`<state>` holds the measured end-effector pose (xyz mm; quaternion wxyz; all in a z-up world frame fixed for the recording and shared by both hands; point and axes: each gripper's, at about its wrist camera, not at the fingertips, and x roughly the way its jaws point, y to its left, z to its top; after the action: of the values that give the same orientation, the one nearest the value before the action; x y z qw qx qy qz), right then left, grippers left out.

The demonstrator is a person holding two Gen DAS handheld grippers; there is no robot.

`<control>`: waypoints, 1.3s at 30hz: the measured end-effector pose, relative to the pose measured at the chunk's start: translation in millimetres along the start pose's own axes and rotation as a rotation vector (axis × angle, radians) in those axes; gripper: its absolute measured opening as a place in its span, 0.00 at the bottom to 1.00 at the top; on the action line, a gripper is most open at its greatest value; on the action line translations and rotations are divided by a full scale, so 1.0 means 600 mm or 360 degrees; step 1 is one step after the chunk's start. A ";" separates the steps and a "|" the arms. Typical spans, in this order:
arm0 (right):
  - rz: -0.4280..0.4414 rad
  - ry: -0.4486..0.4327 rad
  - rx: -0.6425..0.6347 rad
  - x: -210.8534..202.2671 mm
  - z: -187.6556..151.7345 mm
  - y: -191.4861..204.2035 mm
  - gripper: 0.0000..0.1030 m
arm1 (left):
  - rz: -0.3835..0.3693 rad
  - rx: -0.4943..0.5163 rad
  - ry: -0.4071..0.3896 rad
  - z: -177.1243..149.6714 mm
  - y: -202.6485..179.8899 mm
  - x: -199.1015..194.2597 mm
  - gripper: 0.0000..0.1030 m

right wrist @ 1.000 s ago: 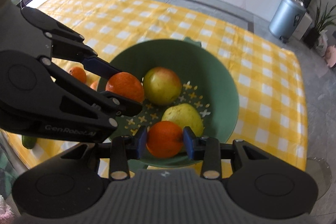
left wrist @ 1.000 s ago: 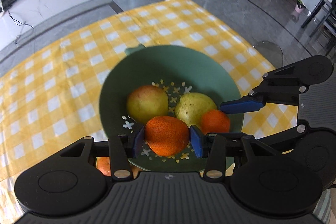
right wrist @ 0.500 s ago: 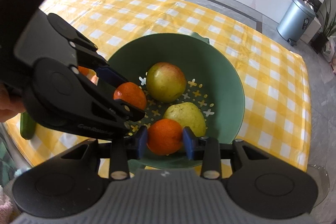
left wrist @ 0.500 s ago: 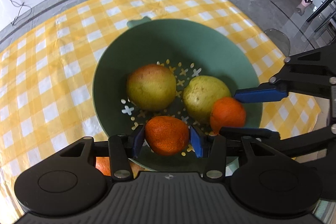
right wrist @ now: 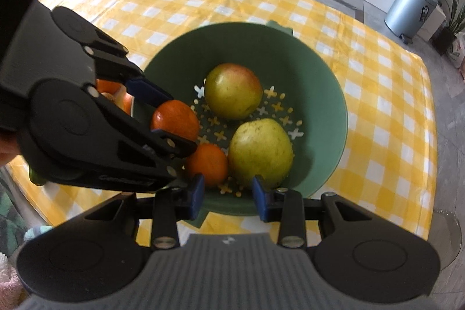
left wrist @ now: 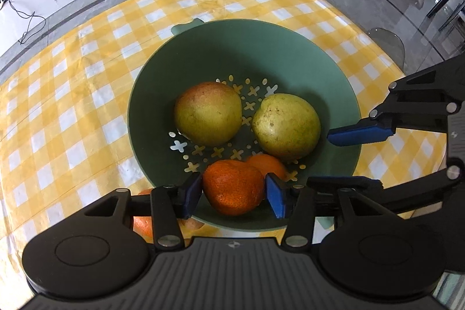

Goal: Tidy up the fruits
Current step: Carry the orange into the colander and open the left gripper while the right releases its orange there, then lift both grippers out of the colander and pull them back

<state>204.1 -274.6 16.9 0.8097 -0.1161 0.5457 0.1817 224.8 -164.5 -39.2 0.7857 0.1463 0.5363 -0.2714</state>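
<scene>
Left gripper [left wrist: 233,191]: blue pads pinching a big tangerine [left wrist: 232,186] from both sides, right at the near rim of the bowl, fruit over the bowl's inside. Can't tell if it's resting on the bottom or hanging just above.

Right gripper [right wrist: 228,191]: pads spread apart with nothing between them, hovering at the near edge of the bowl; in the left view it comes in from the right side.

Small tangerine [right wrist: 207,164]: sitting loose in the bowl, just past the right gripper's pads, touching the pale pear. Half hidden behind the big tangerine in the left view.

Pale pear [right wrist: 260,151]: yellow-green, speckled, on the bowl floor.

Blushed pear [right wrist: 233,90]: a bit further in, reddish on top, close beside the other pear.

Green bowl [left wrist: 203,48]: colander style with cross and dot cutouts in the bottom, small tab handle on the far rim.

Outside the bowl: more orange fruit [left wrist: 142,222] on the cloth by the left gripper, mostly hidden.

Checked tablecloth [left wrist: 72,95]: yellow and white, under everything.

Bin [right wrist: 411,9]: grey metal, on the floor beyond the table.
</scene>
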 end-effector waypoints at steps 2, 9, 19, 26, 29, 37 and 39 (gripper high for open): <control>0.0002 0.0000 0.0015 -0.001 -0.001 -0.001 0.33 | 0.0002 -0.0006 -0.0026 0.000 0.000 -0.008 0.65; -0.0041 -0.0037 0.0041 -0.016 -0.001 0.001 0.56 | -0.0002 0.0010 -0.0116 -0.003 -0.007 -0.048 0.66; -0.0095 -0.0150 0.0043 -0.056 -0.004 0.021 0.68 | 0.0068 0.0004 -0.0244 -0.024 -0.013 -0.110 0.66; -0.0067 -0.0288 0.0112 -0.090 -0.017 0.052 0.79 | 0.0155 0.0056 -0.0329 -0.061 -0.010 -0.165 0.68; 0.0002 -0.0350 0.0184 -0.101 -0.027 0.068 0.79 | 0.0230 0.0076 -0.0353 -0.083 -0.005 -0.187 0.68; 0.0121 -0.0521 0.0415 -0.105 -0.063 0.116 0.80 | 0.0363 0.0040 -0.0447 -0.153 0.015 -0.243 0.71; 0.0122 -0.0575 0.0470 -0.105 -0.073 0.132 0.80 | 0.0364 0.0003 -0.0453 -0.171 0.023 -0.251 0.71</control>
<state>112.4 -230.3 59.5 0.8950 0.0588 0.4166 0.1484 112.7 -59.1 59.5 0.8793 0.1672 0.3993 -0.1986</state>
